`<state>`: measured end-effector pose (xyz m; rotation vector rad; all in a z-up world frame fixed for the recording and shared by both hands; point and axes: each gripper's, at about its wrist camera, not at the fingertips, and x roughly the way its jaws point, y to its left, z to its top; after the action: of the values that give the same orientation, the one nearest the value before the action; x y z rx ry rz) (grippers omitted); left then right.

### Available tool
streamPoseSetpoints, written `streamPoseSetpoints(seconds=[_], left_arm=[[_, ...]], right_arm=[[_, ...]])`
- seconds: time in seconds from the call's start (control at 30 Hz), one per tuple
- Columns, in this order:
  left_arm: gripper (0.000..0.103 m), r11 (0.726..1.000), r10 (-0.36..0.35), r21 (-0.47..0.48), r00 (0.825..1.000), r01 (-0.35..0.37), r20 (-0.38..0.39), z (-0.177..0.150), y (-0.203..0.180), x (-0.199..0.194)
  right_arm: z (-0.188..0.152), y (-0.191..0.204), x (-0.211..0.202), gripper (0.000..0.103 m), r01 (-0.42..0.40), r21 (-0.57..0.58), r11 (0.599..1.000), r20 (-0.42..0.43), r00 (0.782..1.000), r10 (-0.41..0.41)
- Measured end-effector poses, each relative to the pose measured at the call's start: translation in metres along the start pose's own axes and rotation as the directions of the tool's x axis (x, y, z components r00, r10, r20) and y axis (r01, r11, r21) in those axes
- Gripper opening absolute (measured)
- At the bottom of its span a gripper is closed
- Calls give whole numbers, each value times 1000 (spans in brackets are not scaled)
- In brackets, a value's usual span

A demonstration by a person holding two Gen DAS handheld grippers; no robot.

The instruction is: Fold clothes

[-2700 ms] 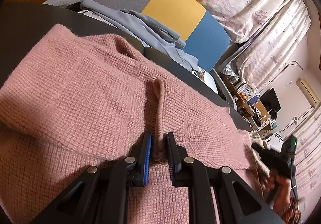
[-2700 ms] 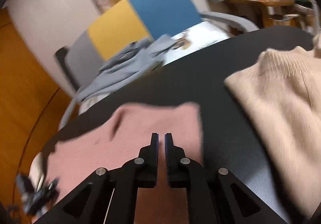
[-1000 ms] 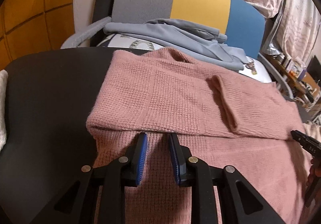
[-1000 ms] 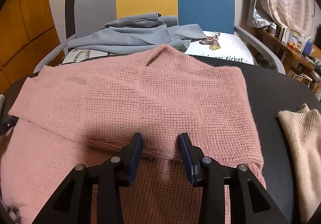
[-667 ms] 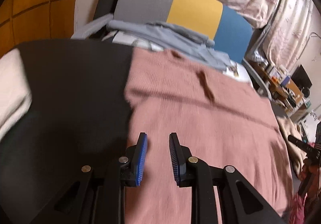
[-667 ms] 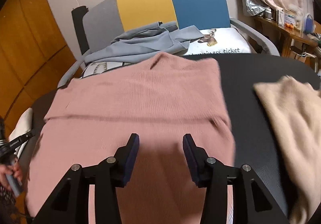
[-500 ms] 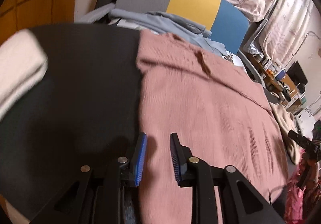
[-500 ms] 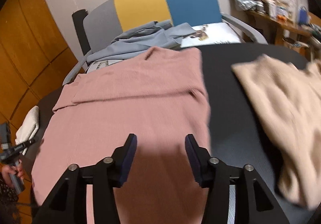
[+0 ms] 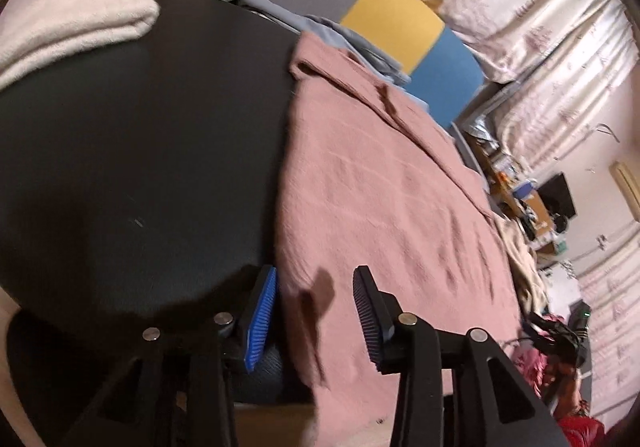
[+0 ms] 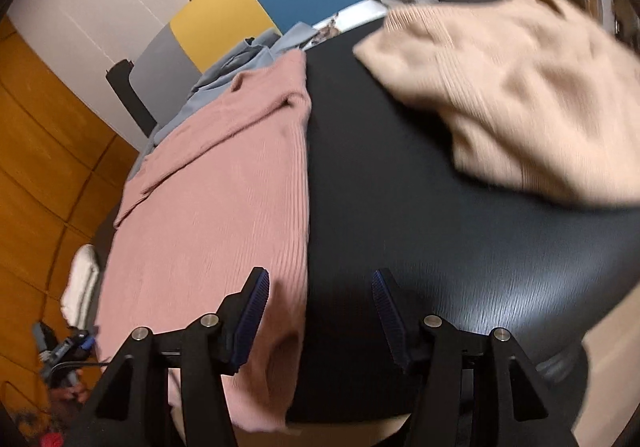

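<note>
I work in a lived-in room of a home, maybe a bedroom. Patterned curtains [image 9: 532, 3] cover the window, a chair with grey, yellow and blue back [image 10: 256, 3] stands behind my round black table [image 9: 140, 151], a cluttered wooden desk [image 9: 516, 191] stands near the wall, and sweaters and a folded white towel [image 9: 68, 19] lie around.

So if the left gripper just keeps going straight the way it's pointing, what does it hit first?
Most likely the near corner of the pink sweater. The left gripper is open, its jaws have just been opening, and they straddle the sweater's left edge on the black table. Depth is hard to judge.
</note>
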<state>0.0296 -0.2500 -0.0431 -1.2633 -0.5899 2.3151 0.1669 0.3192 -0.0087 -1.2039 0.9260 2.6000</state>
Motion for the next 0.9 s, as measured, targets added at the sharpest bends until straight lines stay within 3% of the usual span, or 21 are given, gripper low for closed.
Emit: streamPoseSetpoints(seconds=[0.13, 0.43, 0.53, 0.73, 0.9], left_arm=[[44, 999, -34, 16, 999, 34, 6, -13, -4, -3], [45, 982, -151, -123, 988, 147, -23, -6, 7, 4], [45, 984, -153, -96, 988, 150, -25, -7, 0, 10], [46, 995, -69, 71, 997, 71, -24, -12, -24, 12], [46, 989, -149, -8, 989, 148, -24, -11, -12, 14]], right_arm=[[-18, -4, -2, 56, -53, 0, 999, -6, 999, 53], [-40, 19, 13, 56, -237, -56, 970, -35, 971, 235], [-44, 28, 19, 56, -255, -77, 964, -37, 967, 253], [-45, 24, 21, 54, -316, -20, 948, -54, 948, 315], [-45, 34, 30, 54, -345, -33, 938, -77, 937, 342]])
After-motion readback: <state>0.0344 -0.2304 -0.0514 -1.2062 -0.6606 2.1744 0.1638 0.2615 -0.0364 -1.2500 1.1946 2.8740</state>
